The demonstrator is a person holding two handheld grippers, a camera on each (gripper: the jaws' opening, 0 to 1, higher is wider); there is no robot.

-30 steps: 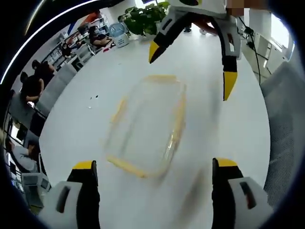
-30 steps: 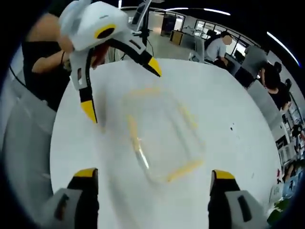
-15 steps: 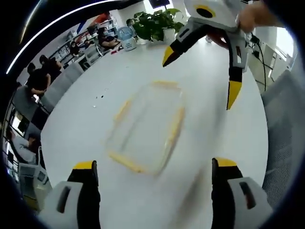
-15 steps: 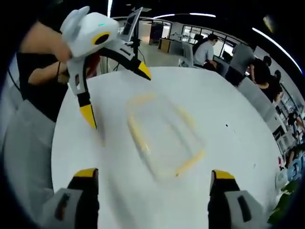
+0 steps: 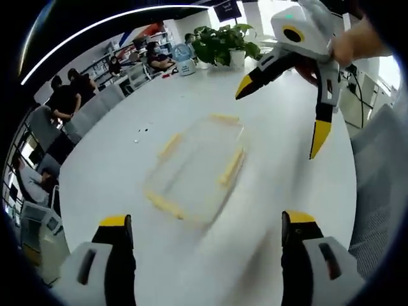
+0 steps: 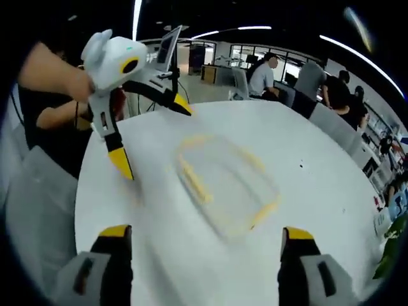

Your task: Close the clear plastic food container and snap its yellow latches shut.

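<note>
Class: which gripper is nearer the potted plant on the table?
Right. The right gripper hovers past the container, on the potted plant side; the left gripper is on the container's opposite side.

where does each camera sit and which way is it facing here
Left gripper view: rides the left gripper, looking down its open jaws at the clear container on the white table; the right gripper and a hand show beyond.
Right gripper view: rides the right gripper, facing the container from the opposite side; the left gripper and the person's arm show.
Shared: container, table, both open grippers.
</note>
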